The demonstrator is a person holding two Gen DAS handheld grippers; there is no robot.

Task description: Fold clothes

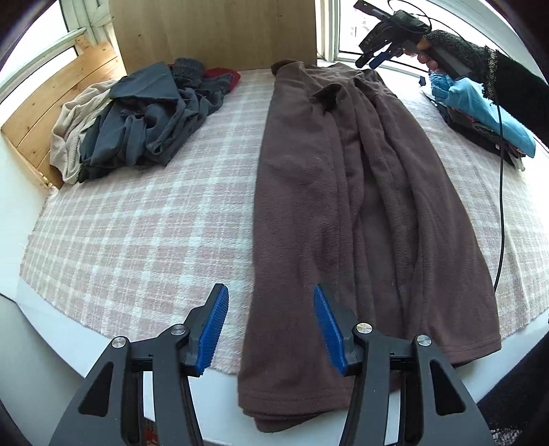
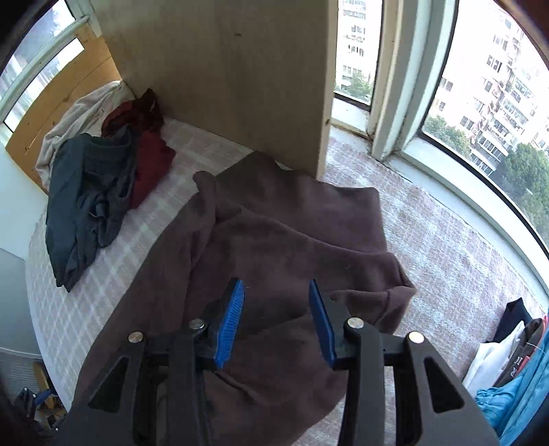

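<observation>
Blue ribbed pads line the black fingers of the left claw (image 1: pixel 271 329), which stands apart with nothing between its pads, poised above the near hem of the brown fleece garment (image 1: pixel 360 206). That garment is soft, napped and matte; it lies lengthwise in a long, narrow shape with loose ridges running along it, and its near end hangs slightly past the edge of the worktop (image 1: pixel 58 329). Under the garment lies a fuzzy pink-and-white plaid cover (image 1: pixel 137 223).

Over the garment's far end, the right claw (image 2: pixel 276 319) points steeply down, its pads also apart and empty, above a rumpled fold. A hand (image 1: pixel 429 56) in a dark knitted sleeve (image 1: pixel 480 72) grips its handle, with a black cable (image 1: pixel 501 171) trailing down to the right of the garment.

Left of the garment sits a crumpled heap of clothes (image 1: pixel 137 116) in slate grey, cream rib-knit and dark red. Right of the garment is a stack of folded items (image 1: pixel 487 116), a light blue one on top. Beyond the garment's far end a plain wooden board (image 1: pixel 219 31) stands upright, and to its right curved windows (image 2: pixel 480 103) show apartment blocks and trees.
</observation>
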